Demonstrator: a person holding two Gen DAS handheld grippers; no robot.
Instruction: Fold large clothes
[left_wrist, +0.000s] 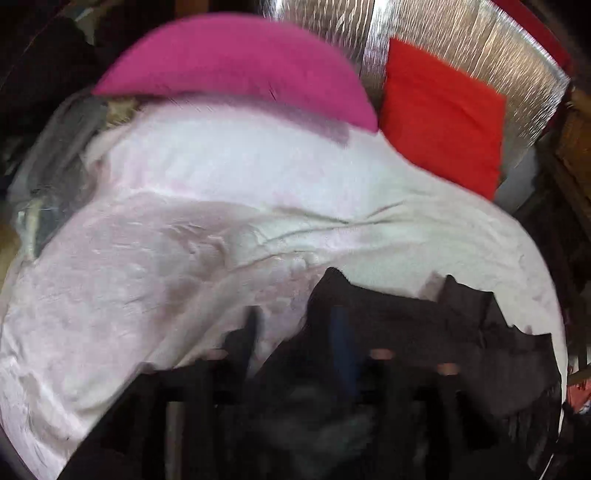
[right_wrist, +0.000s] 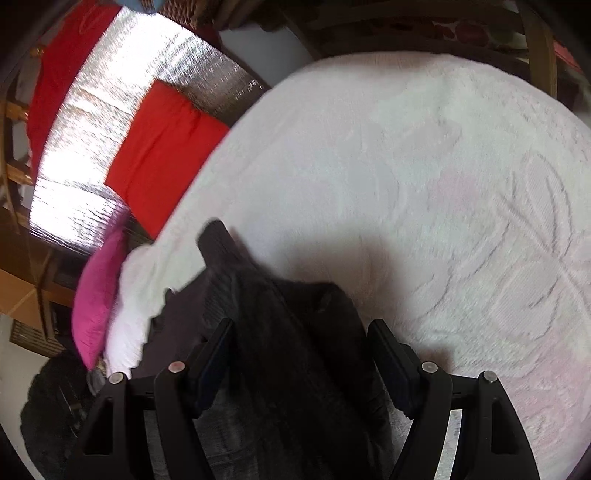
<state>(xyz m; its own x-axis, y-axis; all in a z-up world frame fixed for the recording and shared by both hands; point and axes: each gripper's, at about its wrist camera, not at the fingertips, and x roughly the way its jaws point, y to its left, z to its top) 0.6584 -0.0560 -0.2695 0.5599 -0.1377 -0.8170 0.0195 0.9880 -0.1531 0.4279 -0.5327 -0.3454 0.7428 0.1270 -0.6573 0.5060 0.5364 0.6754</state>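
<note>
1. Dark garment (right_wrist: 295, 354), black and bunched, lies on a pale pink-white bedspread (right_wrist: 424, 184) with a raised leaf pattern; one narrow end (right_wrist: 216, 240) of it sticks up toward the pillows
2. Right gripper (right_wrist: 299, 343) has its two black fingers (right_wrist: 212, 354) standing apart, one on each side of a ridge of the dark cloth; the cloth lies between them, and I cannot tell for sure whether the pads press on it
3. Left gripper (left_wrist: 295, 332) is badly blurred in its own view; its dark fingers (left_wrist: 251, 332) merge with the black fabric (left_wrist: 406, 325) beneath, which lies across the near edge of the bedspread (left_wrist: 221, 192). The jaws appear parted, with no cloth clearly pinched
4. At the head of the bed, a magenta pillow (left_wrist: 236, 66) rests on the bedspread, and just beside it a red cushion (left_wrist: 443, 118) leans on a shiny silver quilted panel (left_wrist: 461, 44)
5. From the right wrist, the same red cushion (right_wrist: 166, 155), silver panel (right_wrist: 110, 110) and magenta pillow (right_wrist: 96, 295) sit to the left of the garment
</note>
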